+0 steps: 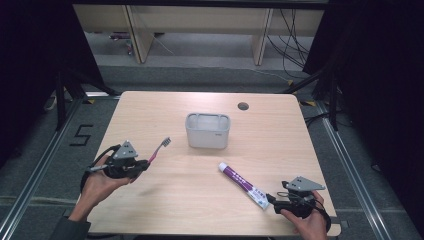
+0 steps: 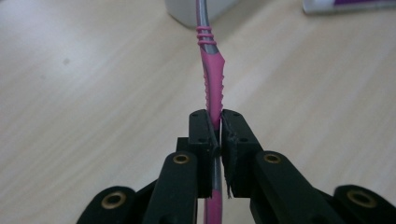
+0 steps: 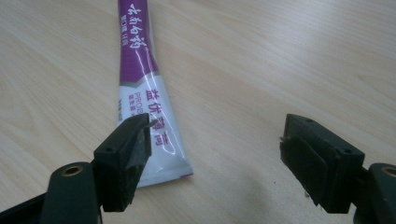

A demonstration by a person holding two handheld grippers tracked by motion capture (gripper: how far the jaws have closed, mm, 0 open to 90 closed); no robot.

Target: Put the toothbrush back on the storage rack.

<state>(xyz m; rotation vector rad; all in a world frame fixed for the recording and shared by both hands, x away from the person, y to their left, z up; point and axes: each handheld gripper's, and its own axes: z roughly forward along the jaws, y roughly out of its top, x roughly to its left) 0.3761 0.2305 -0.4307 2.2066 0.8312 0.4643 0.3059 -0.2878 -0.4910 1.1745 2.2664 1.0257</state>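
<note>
- The left gripper (image 1: 142, 163) has its jaws pinched tight on the pink handle of the toothbrush (image 1: 159, 150); in the left gripper view the handle runs straight up between the pads (image 2: 201, 133), gripped low on the shaft, so most of the brush sticks out ahead
- The toothbrush is lifted off the wooden table (image 1: 165, 200), bristle end tilted up and pointing towards the grey-white tub (image 1: 208, 130), which stands near the table's middle, still apart from the brush tip
- The step in hand looks like carrying the brush to the tub and dropping it in; doing it well means bringing the head over the open rim first, then tipping the handle steeper so the brush slides in end-first rather than bridging the rim
- With such a long overhang the brush could pivot in the pads, so a slow, even carry suits it, and the jaws should part only once the tip is well inside the wall
- The right gripper (image 1: 274, 203) rests near the front edge with its jaws spread wide and holding nothing; the toothpaste tube (image 1: 243, 184) lies flat on the table, its crimped end just beside one jaw
- That hand is best kept low and out of the path to the tub
</note>
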